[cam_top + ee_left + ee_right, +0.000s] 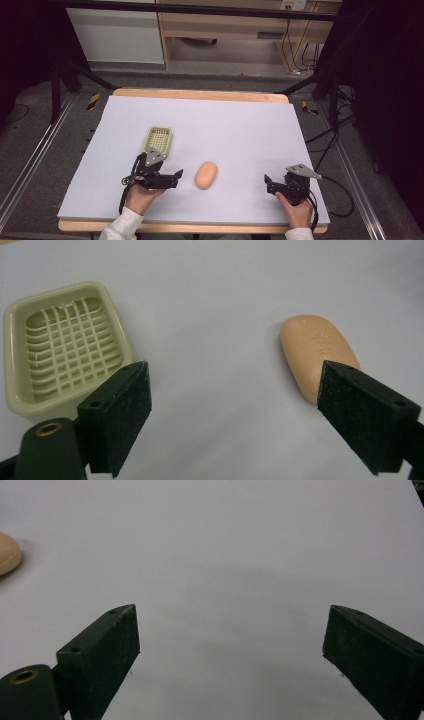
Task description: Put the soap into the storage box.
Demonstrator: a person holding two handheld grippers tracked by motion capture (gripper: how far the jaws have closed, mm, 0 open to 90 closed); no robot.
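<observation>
A peach-coloured bar of soap [205,175] lies on the white table sheet [235,125], near the front middle. A pale green soap dish [158,139] with a slotted grid floor stands empty to its left and a little farther back. My left gripper [171,176] is between the two, open, with nothing between its jaws. In the left gripper view the left gripper [235,370] has the soap [316,350] just beyond its right jaw and the dish [65,347] beyond its left jaw. My right gripper [270,183] rests open at the front right, pointing at the soap [7,553].
The sheet covers a wooden table with its edge [200,94] showing at the back. Metal rails and cables run along the floor on both sides. A black frame bar and wooden furniture stand behind the table.
</observation>
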